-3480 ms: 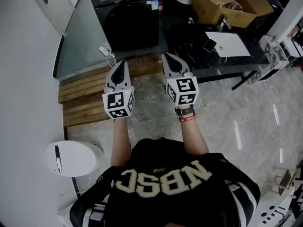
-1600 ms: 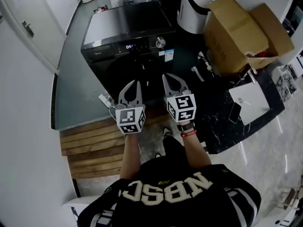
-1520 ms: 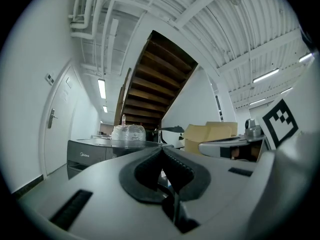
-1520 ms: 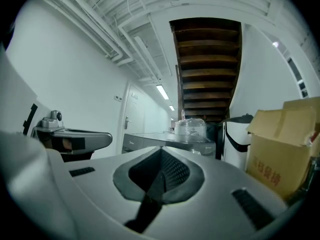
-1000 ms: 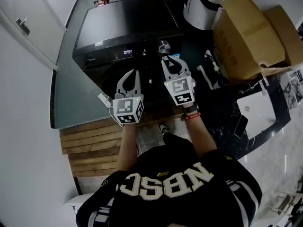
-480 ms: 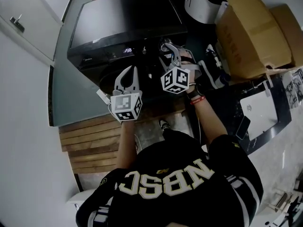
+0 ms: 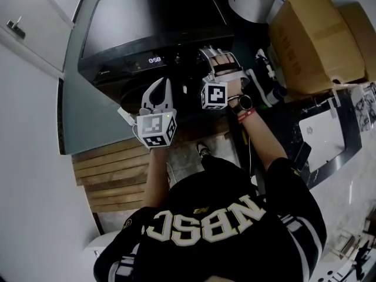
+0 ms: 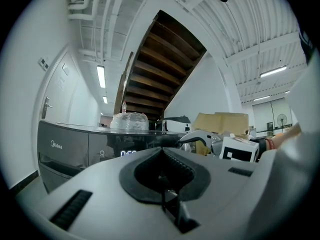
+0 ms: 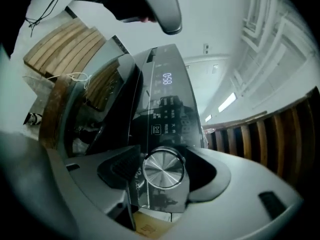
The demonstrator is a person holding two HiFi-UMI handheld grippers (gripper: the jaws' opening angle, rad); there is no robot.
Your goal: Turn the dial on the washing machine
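Observation:
A black washing machine (image 7: 147, 22) stands in front of me, its lit display (image 7: 154, 59) on the front panel. In the right gripper view the silver dial (image 9: 163, 167) sits between the two jaws of my right gripper (image 9: 163, 173), and the jaws are opening, with the pads off the dial's rim. From the head view, the right gripper (image 7: 207, 53) is rolled on its side against the panel and hides the dial. My left gripper (image 7: 163, 84) hangs shut and empty, lower down, in front of the machine's door.
A large cardboard box (image 7: 320, 34) rests to the right of the machine. Wooden slats (image 7: 108, 169) lie on the floor at my left. A black table (image 7: 329, 157) with a white laptop (image 7: 324, 131) is at the right. A white cabinet (image 7: 23, 22) is at the far left.
I stepped up to the machine. My right gripper reached forward to the panel, rolled onto its side around the dial, and its jaws went from nearly shut to wide. The left gripper stayed shut.

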